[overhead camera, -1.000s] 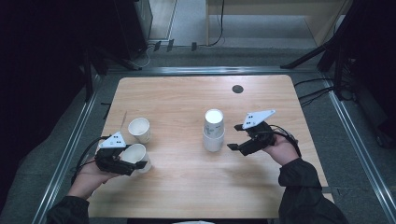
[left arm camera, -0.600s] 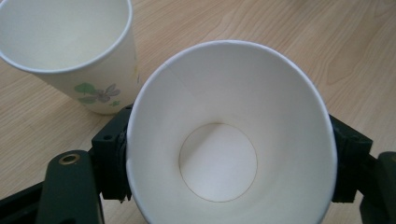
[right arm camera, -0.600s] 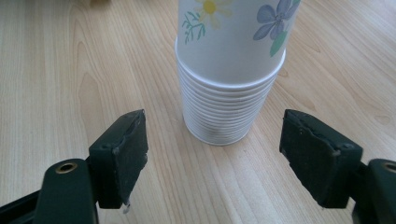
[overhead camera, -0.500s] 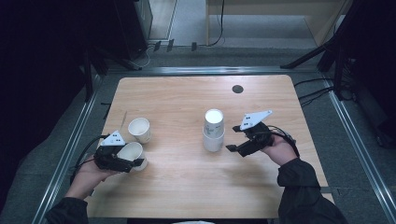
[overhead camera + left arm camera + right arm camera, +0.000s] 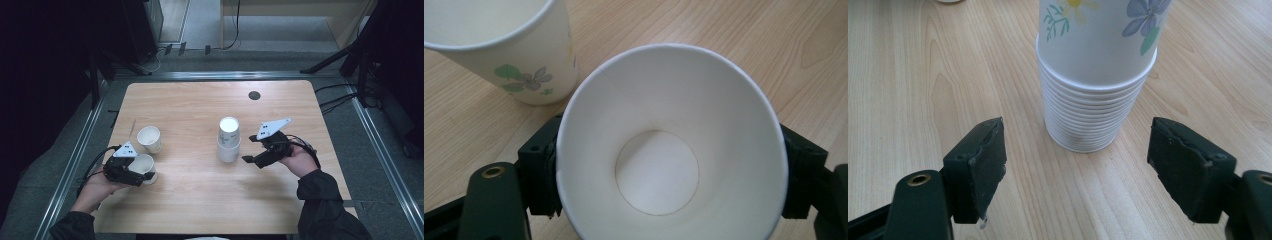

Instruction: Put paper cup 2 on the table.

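My left gripper point(image 5: 131, 172) is shut on a white paper cup point(image 5: 144, 165) at the table's front left. In the left gripper view this held cup point(image 5: 669, 150) faces me mouth-first, squeezed between the two black jaws of the left gripper point(image 5: 671, 175). A second, flowered cup point(image 5: 149, 138) point(image 5: 509, 45) stands upright just beyond it. An upside-down stack of flowered cups point(image 5: 229, 141) point(image 5: 1098, 75) stands mid-table, its top cup riding high. My right gripper point(image 5: 252, 160) point(image 5: 1083, 165) is open just right of the stack, jaws wide apart, short of touching it.
The wooden table point(image 5: 200, 200) has a small black round hole point(image 5: 254, 95) near its far edge. Metal rails run along the table's sides, with dark floor and cables beyond. Bare wood lies between the two hands.
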A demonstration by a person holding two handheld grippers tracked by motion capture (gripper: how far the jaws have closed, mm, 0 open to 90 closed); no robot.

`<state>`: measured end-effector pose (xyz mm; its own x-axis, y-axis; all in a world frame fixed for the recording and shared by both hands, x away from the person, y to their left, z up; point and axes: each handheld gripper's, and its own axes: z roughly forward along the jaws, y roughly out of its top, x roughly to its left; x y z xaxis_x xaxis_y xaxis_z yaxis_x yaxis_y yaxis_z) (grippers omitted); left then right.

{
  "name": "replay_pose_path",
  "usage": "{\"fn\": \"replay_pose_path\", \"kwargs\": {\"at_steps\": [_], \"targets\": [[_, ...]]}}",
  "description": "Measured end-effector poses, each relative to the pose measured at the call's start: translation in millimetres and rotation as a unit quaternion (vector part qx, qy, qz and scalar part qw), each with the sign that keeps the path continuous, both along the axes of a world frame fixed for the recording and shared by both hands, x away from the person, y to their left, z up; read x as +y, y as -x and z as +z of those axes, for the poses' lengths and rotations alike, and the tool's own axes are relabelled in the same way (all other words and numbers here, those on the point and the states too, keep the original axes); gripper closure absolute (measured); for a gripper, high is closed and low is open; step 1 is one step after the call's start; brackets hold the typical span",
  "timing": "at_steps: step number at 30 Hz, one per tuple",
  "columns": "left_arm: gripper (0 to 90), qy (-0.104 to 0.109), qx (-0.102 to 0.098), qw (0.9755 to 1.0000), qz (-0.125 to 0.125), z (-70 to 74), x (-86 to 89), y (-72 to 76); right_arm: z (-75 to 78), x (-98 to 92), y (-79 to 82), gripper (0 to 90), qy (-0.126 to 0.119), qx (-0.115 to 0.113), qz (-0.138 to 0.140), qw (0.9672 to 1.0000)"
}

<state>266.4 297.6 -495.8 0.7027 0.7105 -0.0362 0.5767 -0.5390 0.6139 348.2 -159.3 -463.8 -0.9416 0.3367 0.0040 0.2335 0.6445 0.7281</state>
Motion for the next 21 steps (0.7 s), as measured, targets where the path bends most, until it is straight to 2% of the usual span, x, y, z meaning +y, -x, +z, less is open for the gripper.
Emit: {"fn": "replay_pose_path", "kwargs": {"at_steps": [9,13,18,21], "targets": [[18.4,-0.008,0.003,0.9999,0.005,-1.7,-0.3,-0.7,-0.4,1.0,0.5,23.9,0.001,0.003,-0.001,1.0000],[12.6,-0.007,0.006,0.9999,0.008,-1.0,-1.9,-1.2,-0.7,1.4,0.6,23.9,0.004,0.003,0.001,1.0000],[8.1,0.006,0.015,0.9998,0.012,3.4,-2.0,-1.2,-0.9,1.6,0.6,23.9,0.005,0.003,0.002,1.0000],[8.1,0.017,0.010,0.9997,0.012,8.3,-0.7,0.0,-0.8,1.5,0.6,23.9,0.005,0.003,0.002,1.0000]]}}
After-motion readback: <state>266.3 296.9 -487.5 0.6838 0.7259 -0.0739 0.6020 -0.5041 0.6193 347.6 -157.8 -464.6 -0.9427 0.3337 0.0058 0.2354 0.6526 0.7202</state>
